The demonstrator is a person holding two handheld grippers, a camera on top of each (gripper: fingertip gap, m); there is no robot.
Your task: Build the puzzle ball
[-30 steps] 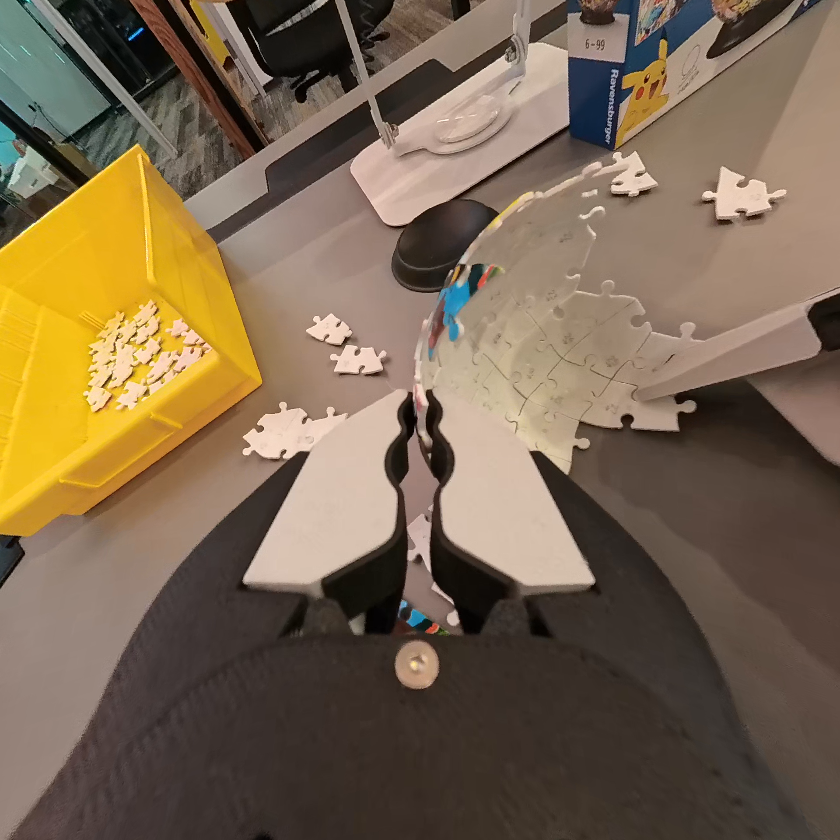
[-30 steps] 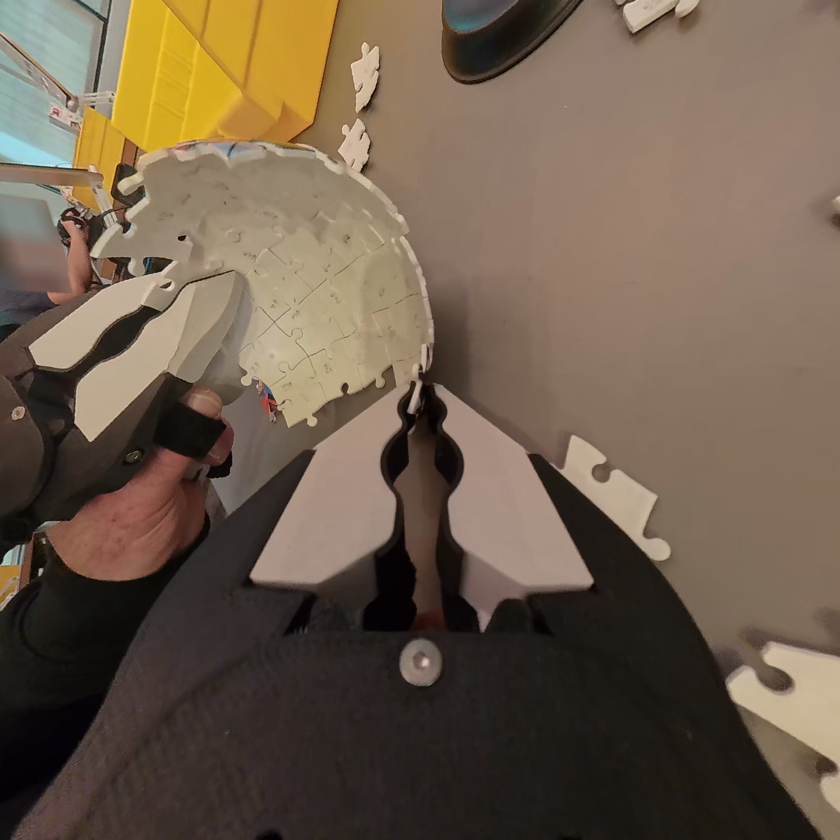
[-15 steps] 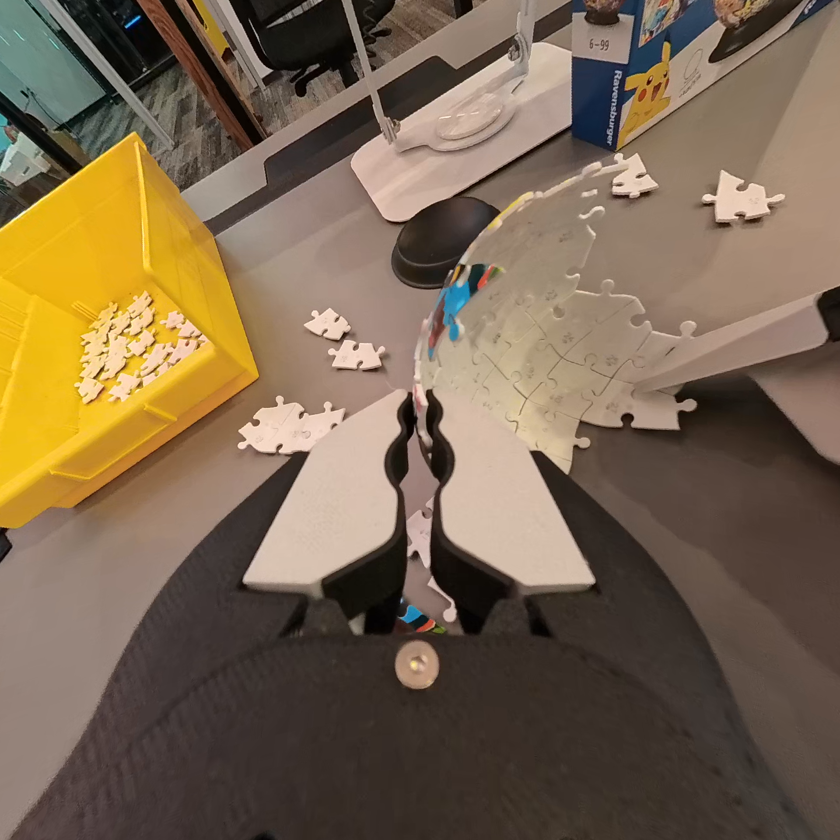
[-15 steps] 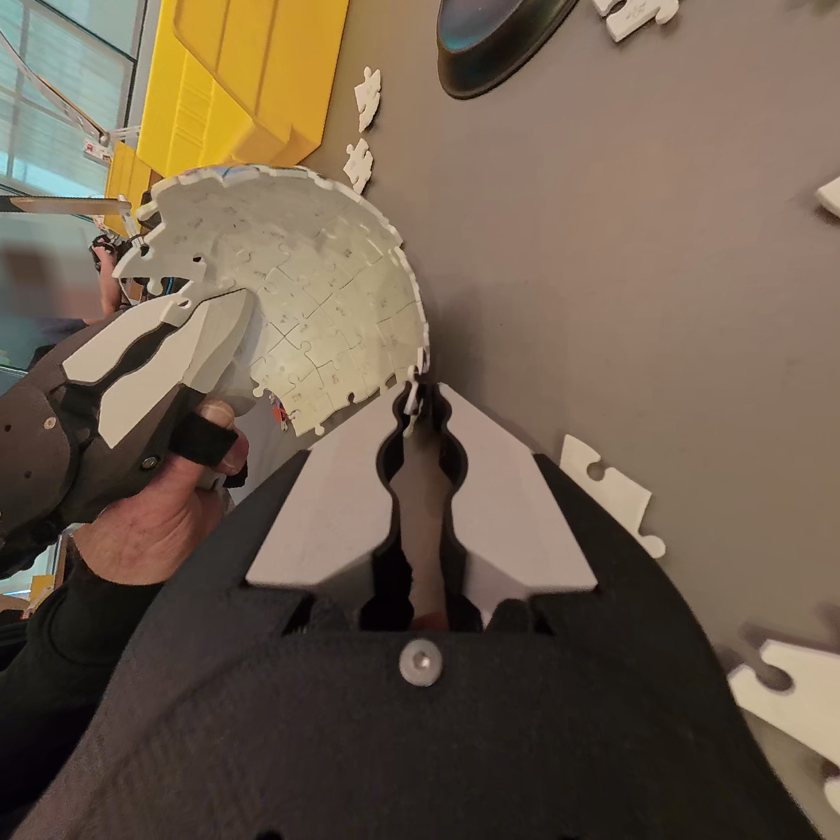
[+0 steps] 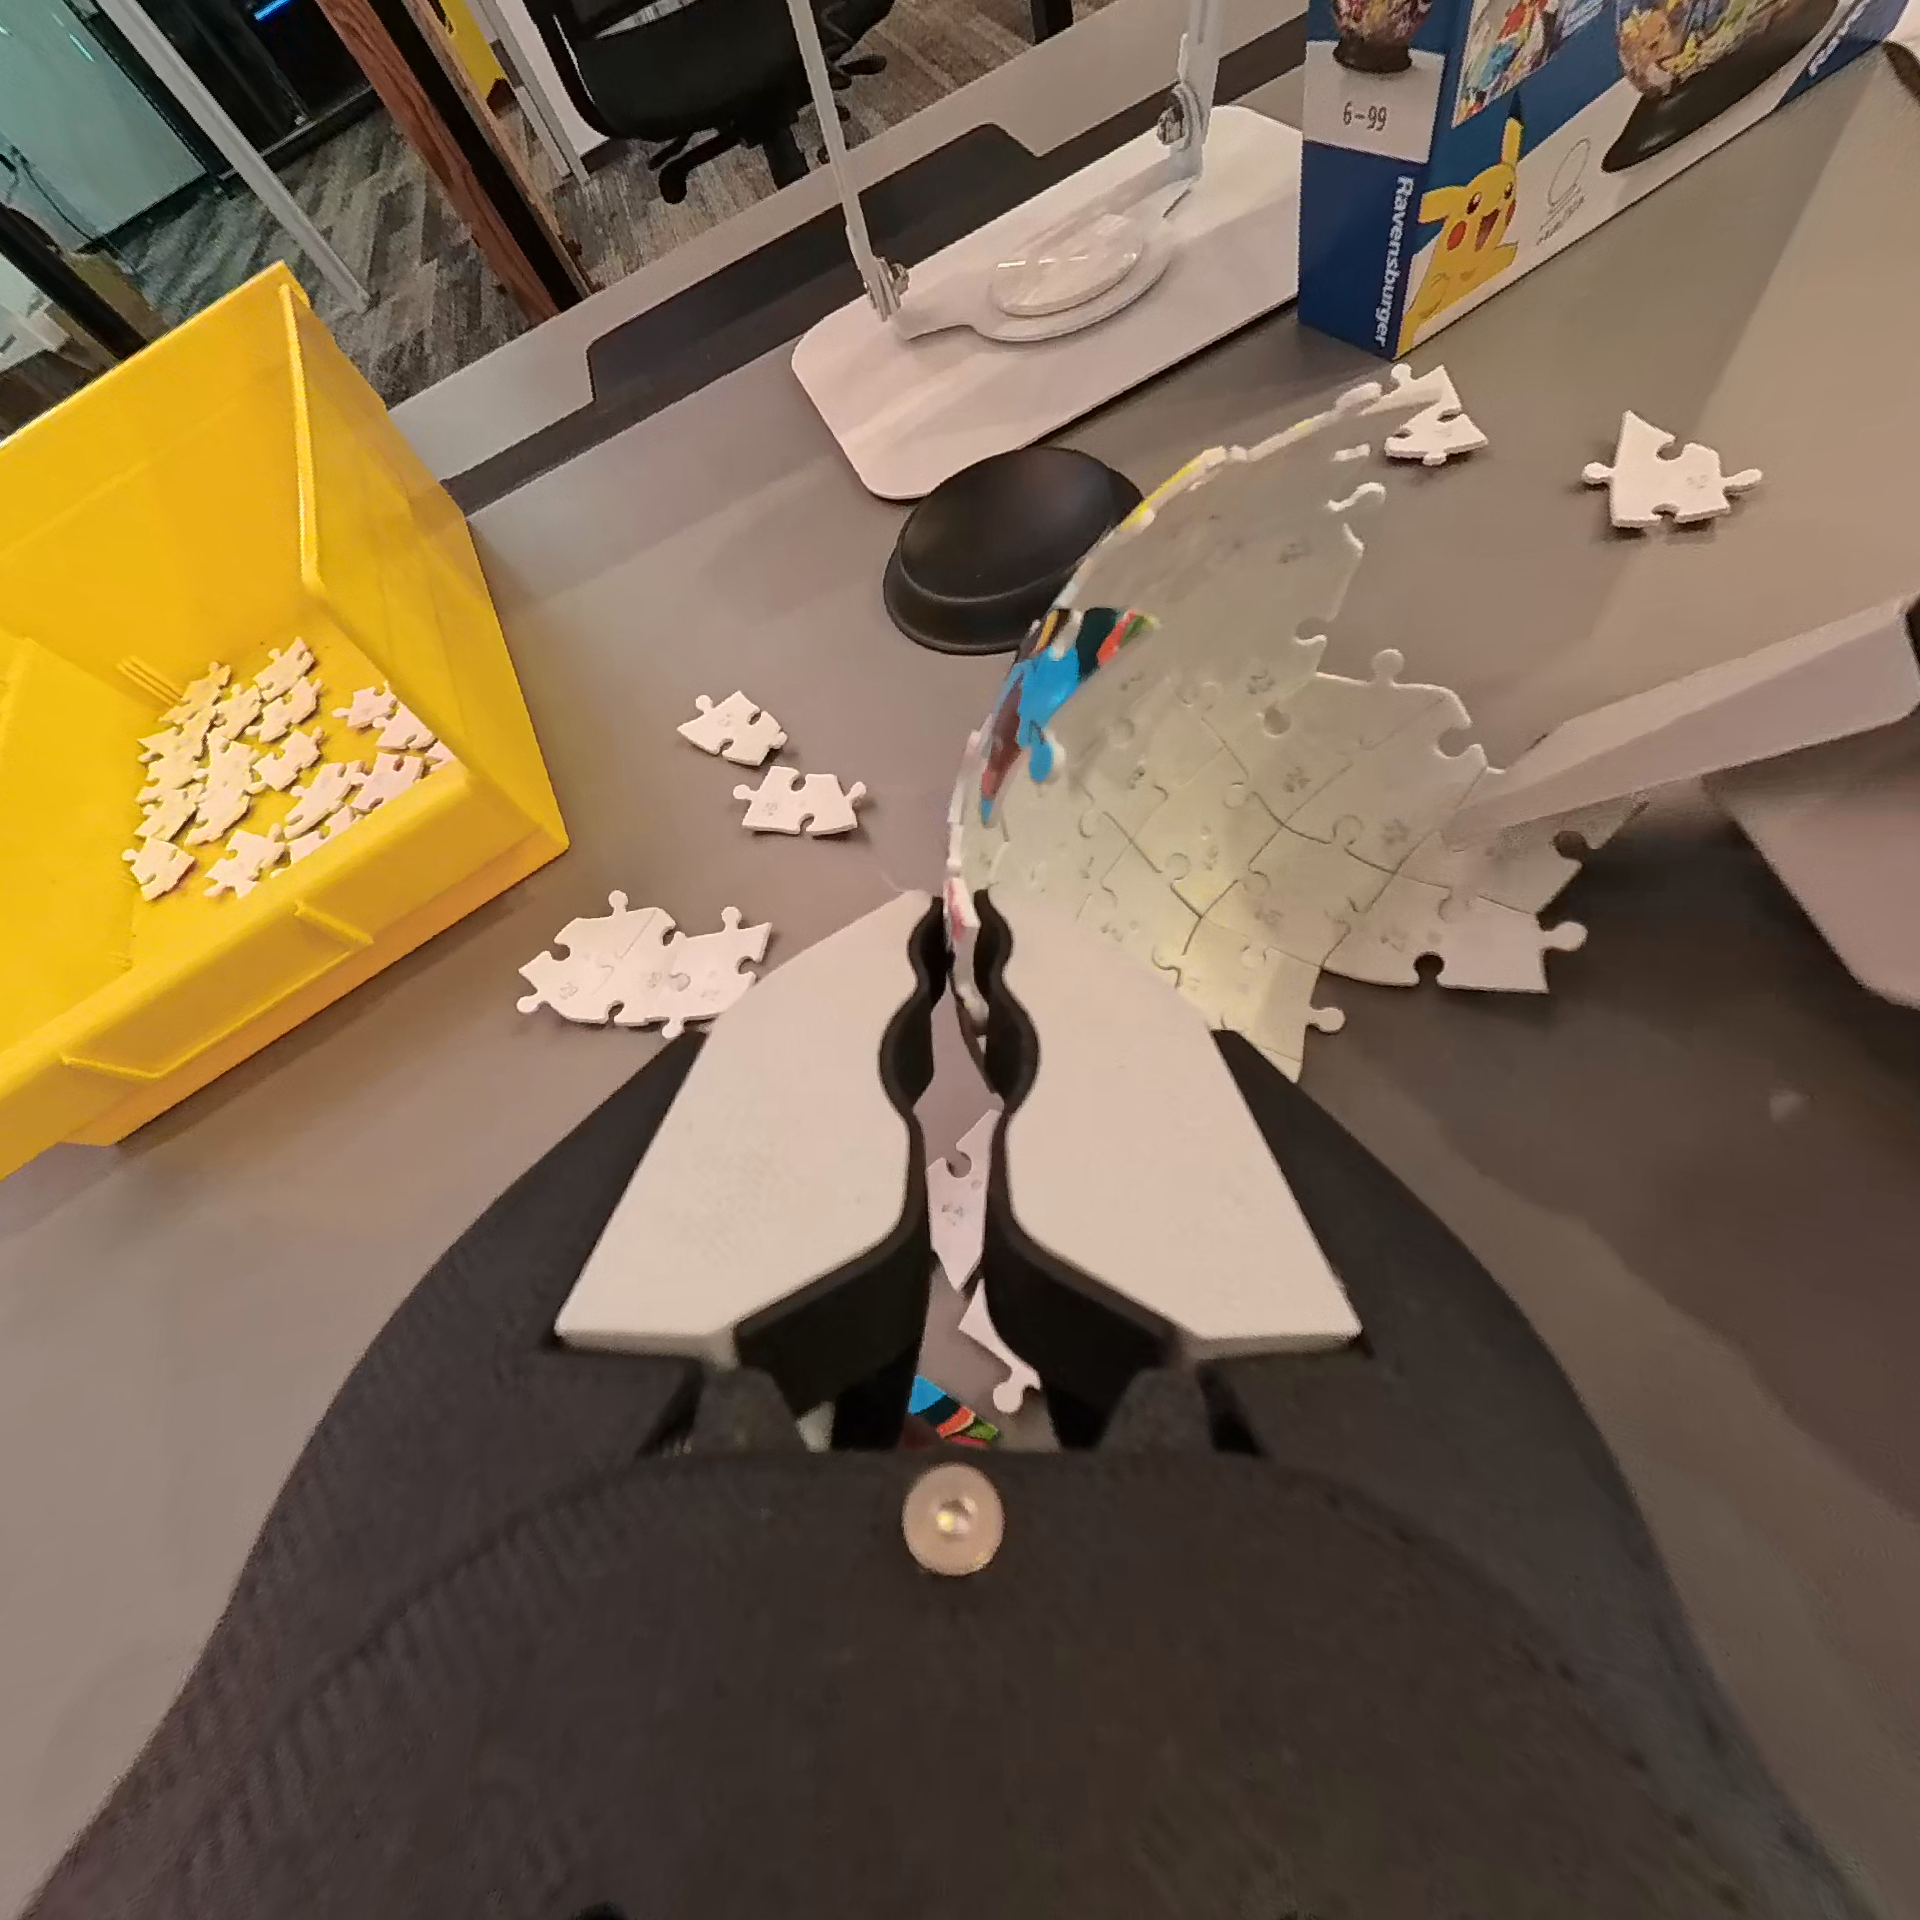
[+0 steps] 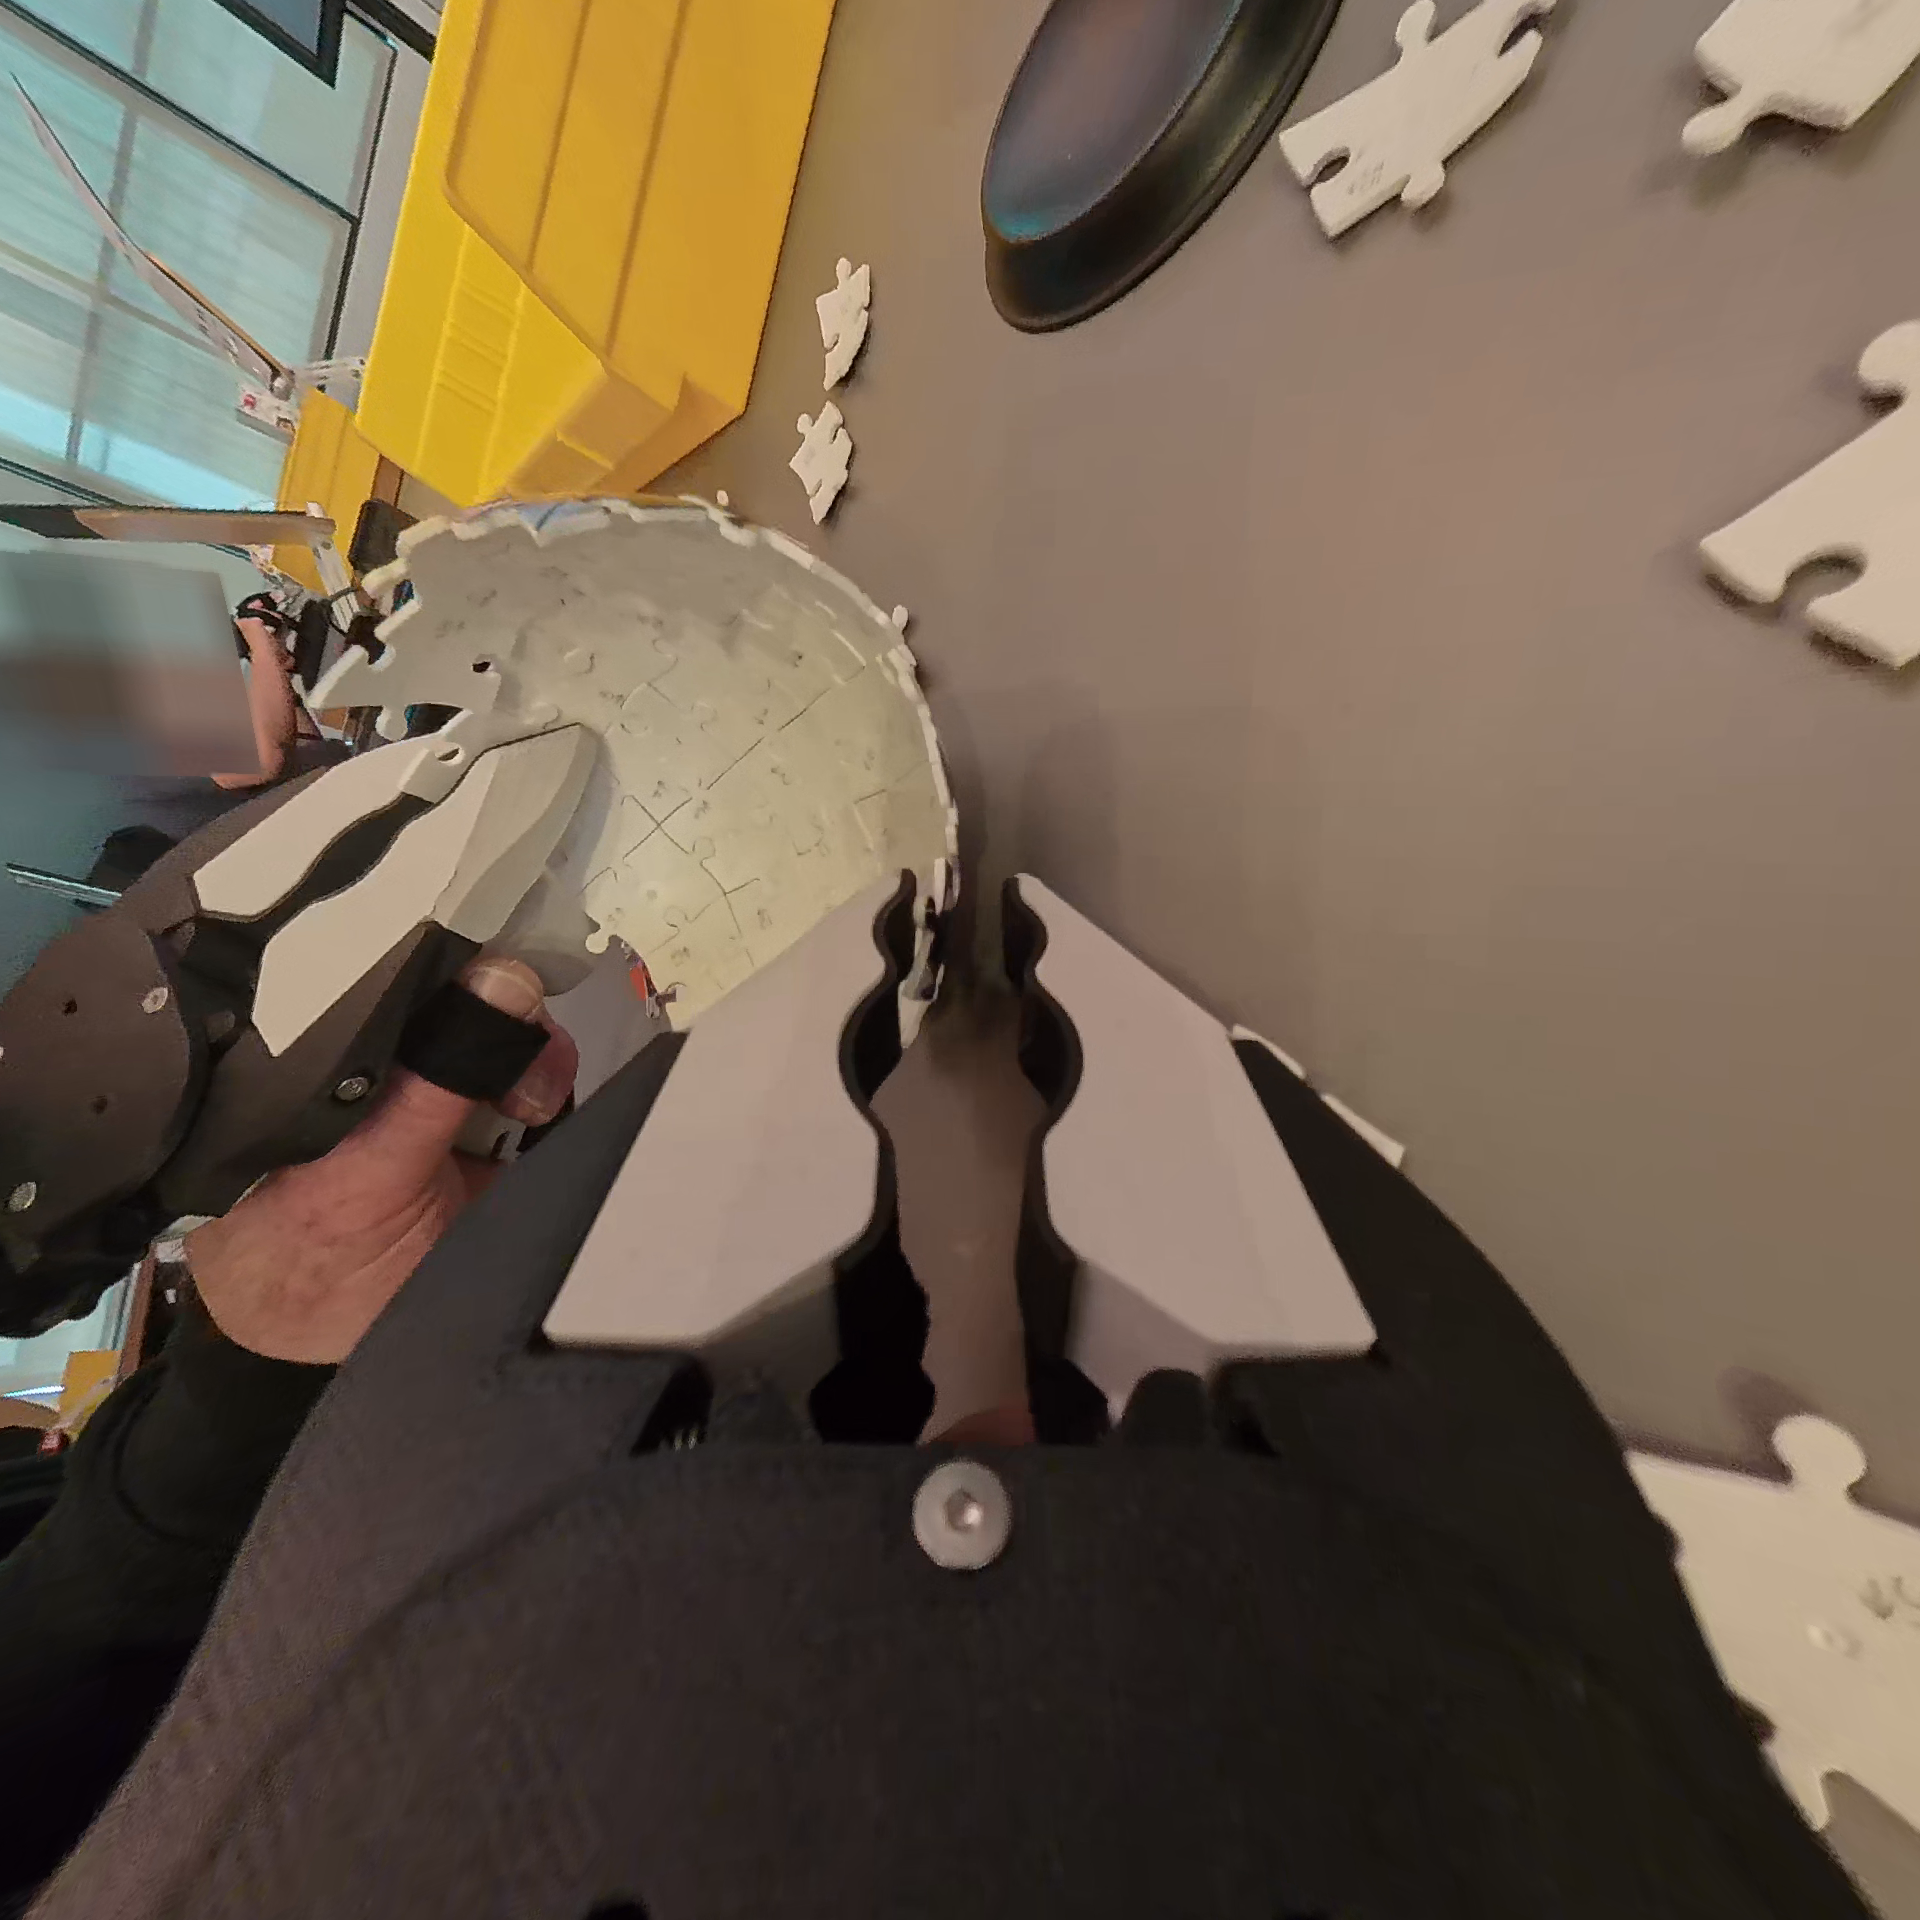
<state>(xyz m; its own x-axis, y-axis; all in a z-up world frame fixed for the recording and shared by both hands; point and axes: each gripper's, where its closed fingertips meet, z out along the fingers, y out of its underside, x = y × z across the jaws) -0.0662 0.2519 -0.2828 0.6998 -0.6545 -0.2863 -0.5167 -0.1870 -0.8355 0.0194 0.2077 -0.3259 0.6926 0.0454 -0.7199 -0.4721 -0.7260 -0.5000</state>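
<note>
Basically, left tool [image 5: 961,914] pinches the rim of the half-built shell [image 5: 1236,769], held off the desk [image 5: 665,582] ahead of its tips. Right tool [image 6: 961,904] is spread at the opposite rim. Shell looks light, thin, likely to pop apart; grip edges only, gently.

A white lamp base [image 5: 997,343] stands behind the grey table [image 5: 1558,1195].

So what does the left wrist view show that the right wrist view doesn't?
Only the left view: loose pieces inside the yellow bin, the blue puzzle box, the white stand base.

Only the right view: the person's hand, and the right claw open at the shell's rim.

Both: the half-built puzzle ball, the left claw shut on its edge, the black dish.
</note>
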